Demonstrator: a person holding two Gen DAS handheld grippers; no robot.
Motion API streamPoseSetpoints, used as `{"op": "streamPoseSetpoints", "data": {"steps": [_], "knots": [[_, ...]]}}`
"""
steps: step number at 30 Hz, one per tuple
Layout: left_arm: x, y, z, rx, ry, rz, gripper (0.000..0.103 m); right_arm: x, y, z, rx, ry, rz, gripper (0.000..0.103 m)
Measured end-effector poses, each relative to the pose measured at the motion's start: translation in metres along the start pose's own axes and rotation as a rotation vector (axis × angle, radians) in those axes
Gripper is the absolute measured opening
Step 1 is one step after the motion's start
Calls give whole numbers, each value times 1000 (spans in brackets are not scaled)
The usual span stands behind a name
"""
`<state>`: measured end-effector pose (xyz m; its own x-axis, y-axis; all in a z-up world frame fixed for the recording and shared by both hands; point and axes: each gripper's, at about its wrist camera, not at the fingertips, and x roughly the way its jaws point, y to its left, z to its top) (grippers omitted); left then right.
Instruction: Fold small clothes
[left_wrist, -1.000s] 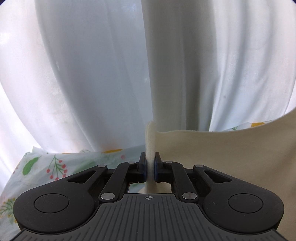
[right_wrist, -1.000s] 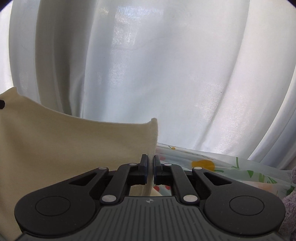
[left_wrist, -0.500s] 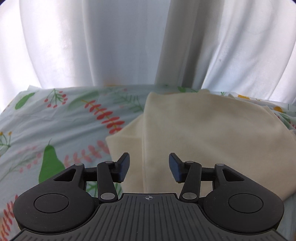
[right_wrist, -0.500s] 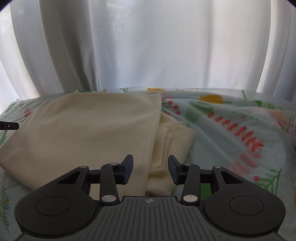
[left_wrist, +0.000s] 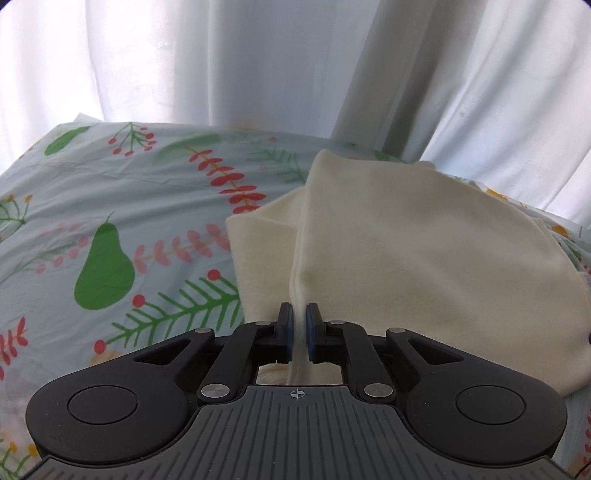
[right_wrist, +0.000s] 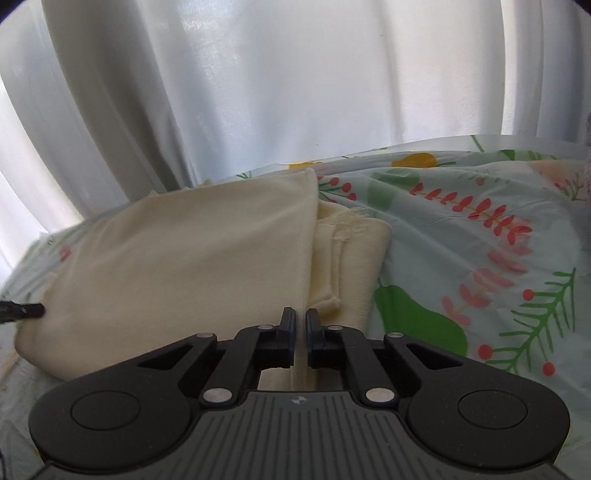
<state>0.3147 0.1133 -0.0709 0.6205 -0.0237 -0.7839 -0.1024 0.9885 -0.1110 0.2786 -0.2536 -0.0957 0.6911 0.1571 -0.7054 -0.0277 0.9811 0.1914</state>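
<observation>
A: Entry, both wrist views. Cream garment (left_wrist: 424, 258) lies on the fruit-and-leaf printed sheet (left_wrist: 110, 221), white curtain (left_wrist: 221, 55) behind it.

B: Tongs?

A: Left gripper (left_wrist: 299, 321) is closed on the near left edge of the cloth; a strip of fabric passes between its pads. Right gripper (right_wrist: 300, 325) is pinched on the near right edge the same way. 2 grips, 2 corners of 1 item.

B: Progress?

A: Judgement only: at least 1 fold is in. The right view shows a top layer over stacked lower layers (right_wrist: 351, 251), offset to the right; the left view shows an under-layer peeking out to the left.

B: Remaining?

A: Likely another fold carrying the near edge toward the far edge, then release and flattening. Layer edges are not aligned. I cannot tell the garment type.
</observation>
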Motion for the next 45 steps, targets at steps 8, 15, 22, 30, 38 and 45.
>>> {"op": "streamPoseSetpoints", "data": {"steps": [8,15,22,30,38,45], "knots": [[-5,9,2,23,6,-37,28,-6,14,-2,-119,-55,-123,21],[-6,42,-2,-162,50,-102,47,-36,17,-10,-118,-137,-174,22],[1,42,-3,-176,59,-125,53,-30,47,-13,-158,-89,-102,38],[13,44,4,-193,64,-186,54,-7,101,-16,-208,-76,-8,38],[23,54,10,-267,72,-247,44,11,132,-27,-206,-58,49,34],[24,58,11,-295,82,-281,32,13,144,-31,-273,-65,46,34]]}}
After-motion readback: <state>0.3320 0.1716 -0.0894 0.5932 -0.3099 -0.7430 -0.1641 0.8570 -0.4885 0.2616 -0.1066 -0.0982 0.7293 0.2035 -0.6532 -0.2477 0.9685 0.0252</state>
